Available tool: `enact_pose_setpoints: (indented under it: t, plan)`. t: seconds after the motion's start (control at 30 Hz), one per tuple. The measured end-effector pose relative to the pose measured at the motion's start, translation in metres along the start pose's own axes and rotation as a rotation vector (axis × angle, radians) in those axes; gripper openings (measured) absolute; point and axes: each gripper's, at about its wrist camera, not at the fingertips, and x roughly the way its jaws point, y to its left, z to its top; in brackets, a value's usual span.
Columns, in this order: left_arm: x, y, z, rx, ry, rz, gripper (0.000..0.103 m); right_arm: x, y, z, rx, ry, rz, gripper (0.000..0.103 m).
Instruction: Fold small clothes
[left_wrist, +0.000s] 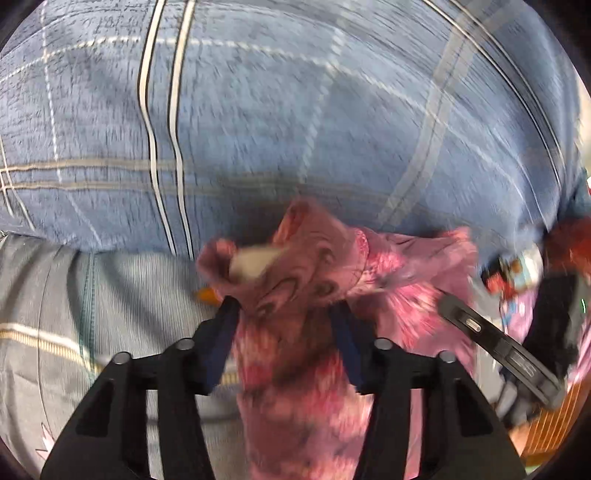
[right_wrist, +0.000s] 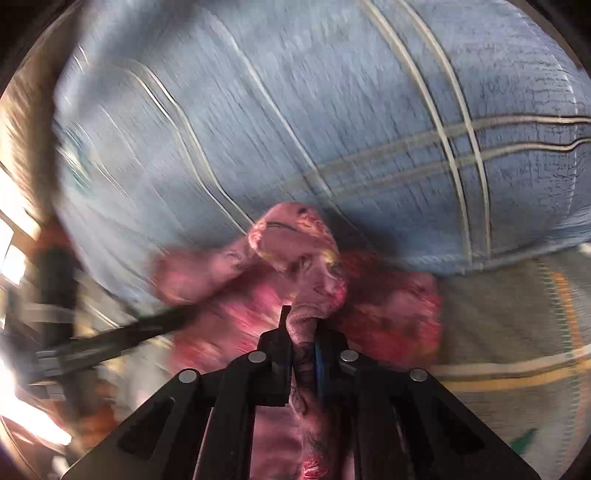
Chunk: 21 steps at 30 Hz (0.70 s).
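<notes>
A small pink patterned garment (left_wrist: 413, 258) is bunched up and held off the bed between both grippers. My left gripper (left_wrist: 286, 306) has its jaws partway apart, and a thick wad of the pink cloth fills the gap and touches both pads. My right gripper (right_wrist: 301, 317) is shut tight on a twisted strip of the same garment (right_wrist: 295, 236), which stands up above its fingertips. The rest of the cloth stretches sideways between the two grips. Both views are blurred by motion.
A puffy blue plaid quilt (left_wrist: 295, 110) (right_wrist: 332, 110) lies just behind the garment. A grey striped sheet (left_wrist: 110, 288) (right_wrist: 517, 314) covers the bed below. The other gripper's black finger (left_wrist: 498, 343) shows at the right, with colourful clutter behind it.
</notes>
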Motion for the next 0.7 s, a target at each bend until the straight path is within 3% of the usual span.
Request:
enact_pose_setpoints:
  t: [0.07, 0.1, 0.13, 0.23, 0.3, 0.4, 0.5, 0.7]
  plan:
    - [0.012, 0.004, 0.011, -0.049, 0.025, 0.039, 0.036, -0.006, -0.025, 0.002, 0.141, -0.049, 0.061, 0.008]
    - [0.022, 0.004, 0.015, -0.057, 0.045, 0.075, 0.03, -0.003, -0.041, 0.001, 0.214, -0.045, 0.045, 0.008]
    - [0.03, 0.005, 0.017, -0.062, 0.067, 0.089, 0.03, 0.002, -0.054, -0.001, 0.251, -0.03, -0.009, 0.008]
    - [0.038, 0.009, 0.018, -0.094, 0.088, 0.082, 0.03, 0.015, -0.063, -0.009, 0.225, 0.016, -0.099, 0.008]
    - [0.029, 0.01, 0.012, -0.087, 0.086, 0.061, 0.03, 0.007, -0.058, -0.011, 0.226, 0.008, -0.072, 0.019]
    - [-0.001, 0.012, -0.01, -0.051, 0.091, -0.002, 0.03, -0.024, -0.04, -0.019, 0.172, 0.01, -0.036, 0.027]
    - [-0.022, 0.014, -0.047, -0.031, 0.109, -0.089, 0.041, -0.059, -0.019, -0.045, 0.089, 0.019, -0.016, 0.047]
    - [-0.03, 0.009, -0.111, -0.061, 0.127, -0.195, 0.047, -0.07, 0.002, -0.097, 0.053, 0.057, -0.033, 0.05]
